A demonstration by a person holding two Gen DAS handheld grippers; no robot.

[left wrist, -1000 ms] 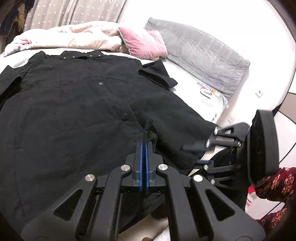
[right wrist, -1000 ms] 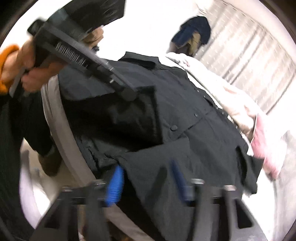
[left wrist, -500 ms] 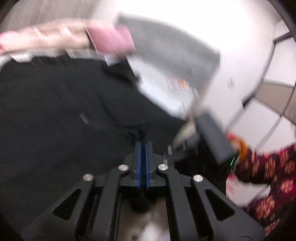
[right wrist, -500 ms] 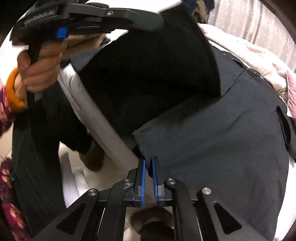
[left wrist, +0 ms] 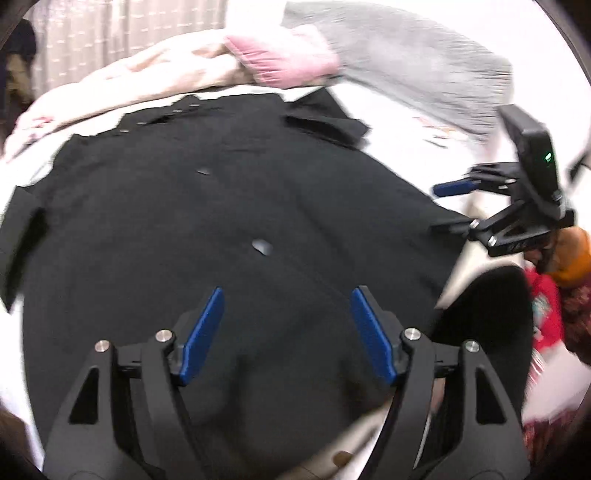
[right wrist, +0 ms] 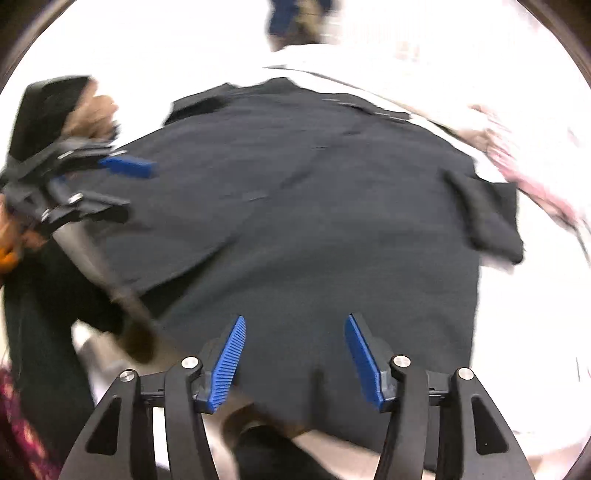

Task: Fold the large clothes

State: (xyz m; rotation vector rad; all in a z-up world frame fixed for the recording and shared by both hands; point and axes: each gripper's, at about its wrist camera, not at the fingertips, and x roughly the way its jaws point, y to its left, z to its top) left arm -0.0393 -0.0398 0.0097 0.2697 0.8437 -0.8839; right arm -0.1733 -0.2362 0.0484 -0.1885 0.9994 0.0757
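Left gripper (left wrist: pixel 286 332) and right gripper (right wrist: pixel 293 356): jaws opening, nothing between them. Black coat (left wrist: pixel 229 229) lies just ahead, long axis running away toward collar.

A crumpled cream-pink quilt (left wrist: pixel 147 74) lies at eleven o'clock, touching a pink ribbed cushion (left wrist: pixel 284 62) at twelve. A grey quilted pillow (left wrist: pixel 417 77) sits at one o'clock on the white bed sheet (left wrist: pixel 399 147). A pale dotted curtain (left wrist: pixel 110 33) hangs behind.
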